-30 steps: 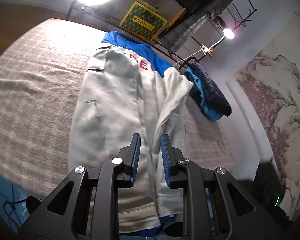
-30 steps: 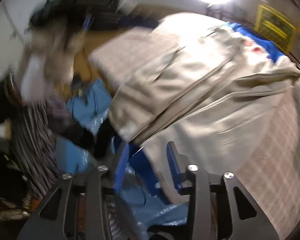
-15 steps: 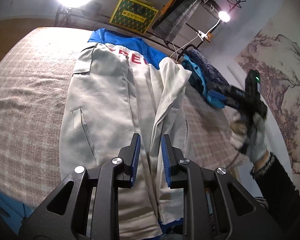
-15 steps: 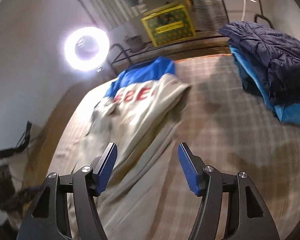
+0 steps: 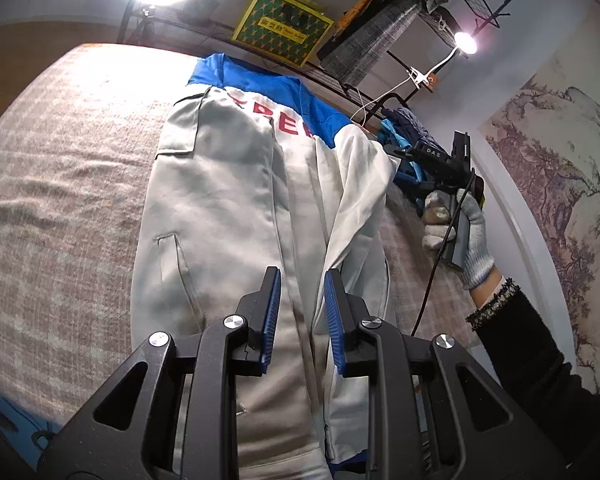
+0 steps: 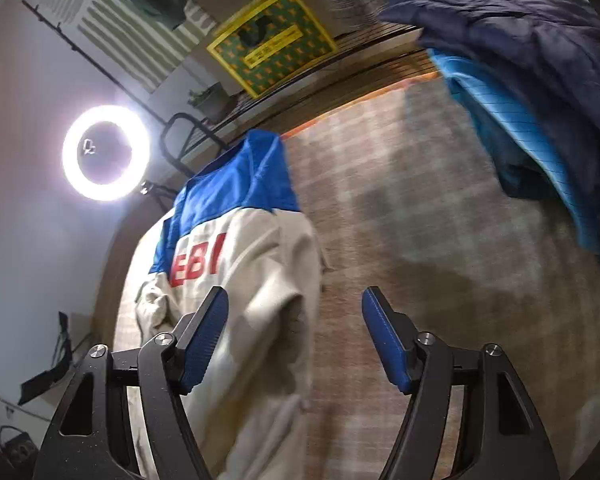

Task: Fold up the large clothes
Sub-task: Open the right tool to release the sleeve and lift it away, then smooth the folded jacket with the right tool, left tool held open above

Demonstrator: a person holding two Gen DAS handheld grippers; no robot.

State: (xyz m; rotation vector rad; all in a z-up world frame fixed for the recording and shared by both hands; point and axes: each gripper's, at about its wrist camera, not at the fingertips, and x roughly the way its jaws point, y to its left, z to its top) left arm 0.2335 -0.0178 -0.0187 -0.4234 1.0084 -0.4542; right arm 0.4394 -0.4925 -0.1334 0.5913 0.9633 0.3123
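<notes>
- jacket [image 5: 236, 200]: grey-white w/ blue yoke and red lettering, lies lengthwise on checked blanket [image 5: 60, 184], collar end toward 12 o'clock.
- left gripper [image 5: 298, 304]: above jacket hem end; jaws partly open, narrow gap, nothing held.
- right gripper [image 6: 296, 332]: jaws wide open, nothing held; jacket at 9 o'clock of it.
- gloved right hand [image 5: 460, 232]: at 3 o'clock of jacket, left view.
- dark padded coat [image 6: 532, 72]: at 2 o'clock on blanket, apart from jacket.

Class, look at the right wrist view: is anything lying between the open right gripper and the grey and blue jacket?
Nothing visible does. The right gripper hangs open directly over the jacket; the dark blue clothes pile lies aside on the bed.
</notes>
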